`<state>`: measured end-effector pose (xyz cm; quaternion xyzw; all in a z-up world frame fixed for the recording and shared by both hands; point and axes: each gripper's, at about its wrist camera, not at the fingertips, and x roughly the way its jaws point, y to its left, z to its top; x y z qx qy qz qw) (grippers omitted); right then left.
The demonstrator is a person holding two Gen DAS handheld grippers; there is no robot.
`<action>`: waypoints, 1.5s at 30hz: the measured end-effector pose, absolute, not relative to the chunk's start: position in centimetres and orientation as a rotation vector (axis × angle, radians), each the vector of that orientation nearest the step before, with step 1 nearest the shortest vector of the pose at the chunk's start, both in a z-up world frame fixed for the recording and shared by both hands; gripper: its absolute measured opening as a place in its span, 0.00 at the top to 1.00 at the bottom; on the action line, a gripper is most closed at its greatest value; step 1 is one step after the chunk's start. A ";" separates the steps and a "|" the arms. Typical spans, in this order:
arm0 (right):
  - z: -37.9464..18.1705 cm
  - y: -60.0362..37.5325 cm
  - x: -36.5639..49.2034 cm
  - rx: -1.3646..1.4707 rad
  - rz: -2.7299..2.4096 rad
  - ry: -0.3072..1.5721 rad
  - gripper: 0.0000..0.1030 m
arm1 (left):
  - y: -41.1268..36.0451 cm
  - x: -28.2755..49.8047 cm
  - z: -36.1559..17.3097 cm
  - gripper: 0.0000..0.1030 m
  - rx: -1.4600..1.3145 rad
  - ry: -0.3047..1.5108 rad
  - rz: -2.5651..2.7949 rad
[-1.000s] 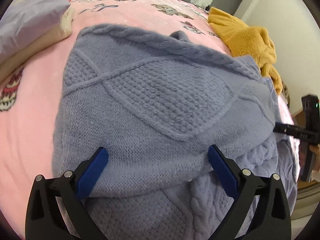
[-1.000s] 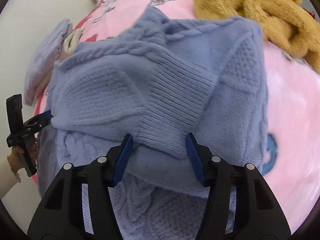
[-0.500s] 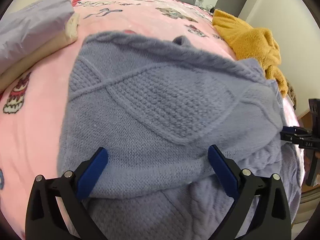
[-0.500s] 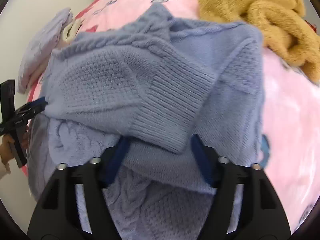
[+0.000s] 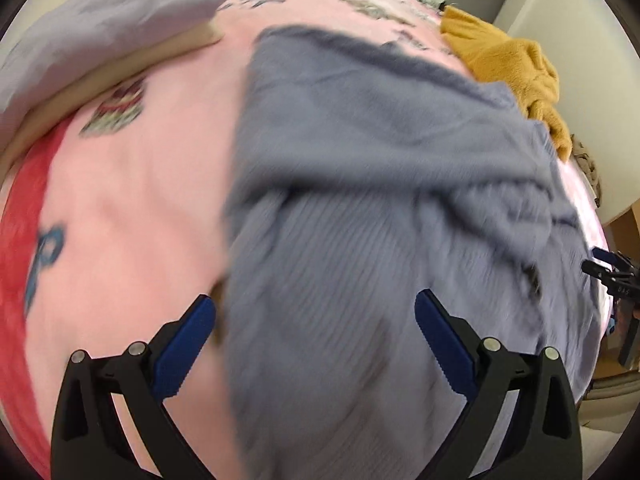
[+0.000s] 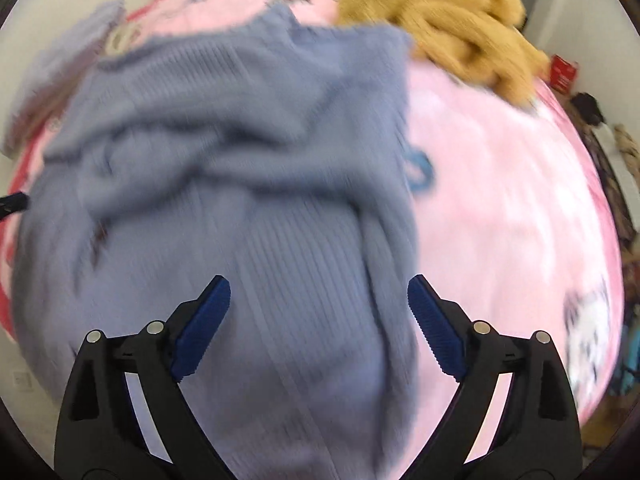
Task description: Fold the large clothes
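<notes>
Pink printed bedspread (image 5: 132, 208) carries a blurred, rumpled grey-blue knitted sweater (image 5: 360, 208), a mustard fleece garment (image 6: 452, 12) lying just beyond the sweater. Left gripper (image 5: 314, 326) and right gripper (image 6: 318, 312) both hover over the sweater, spread wide and released

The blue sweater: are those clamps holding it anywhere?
No. Both the left gripper and right gripper stand with jaws wide open over the sweater, gripping nothing.

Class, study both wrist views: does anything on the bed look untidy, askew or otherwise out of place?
Yes. The blue-grey sweater lies bunched, with creased folds across its middle, not flat. Beyond it, a mustard garment sits in a crumpled heap on the pink bedspread. Both views are blurred, so finer detail is unclear.
</notes>
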<state>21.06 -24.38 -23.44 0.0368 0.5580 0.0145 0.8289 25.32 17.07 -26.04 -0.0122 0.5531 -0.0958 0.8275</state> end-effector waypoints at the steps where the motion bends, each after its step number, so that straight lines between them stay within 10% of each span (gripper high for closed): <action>1: -23.9 -24.5 19.9 0.074 0.012 1.207 0.16 | 17.8 24.8 -26.3 0.05 -0.052 1.190 -0.208; 10: -27.6 -27.4 17.1 0.383 -0.030 1.280 0.31 | 21.1 22.4 -31.0 0.06 -0.209 1.306 -0.239; 14: -27.0 -29.2 16.3 0.497 0.031 1.247 0.83 | 20.5 21.3 -30.0 0.47 -0.152 1.245 -0.220; 21: -23.5 -29.5 16.2 0.356 0.077 1.243 0.88 | 17.8 19.6 -28.6 0.79 -0.111 1.210 -0.207; 31: -26.0 -31.4 18.3 0.270 0.048 1.375 0.86 | 19.3 19.1 -29.6 0.75 -0.146 1.226 -0.116; 34: -27.1 -31.0 17.9 0.268 0.044 1.348 0.75 | 19.5 19.7 -30.0 0.60 -0.161 1.256 -0.157; 36: -26.3 -31.1 17.2 0.280 0.038 1.323 0.27 | 19.1 19.8 -29.7 0.39 -0.120 1.304 -0.196; 45: -23.1 -28.7 8.5 0.227 0.074 1.287 0.27 | 19.1 13.9 -28.4 0.29 -0.094 1.385 -0.280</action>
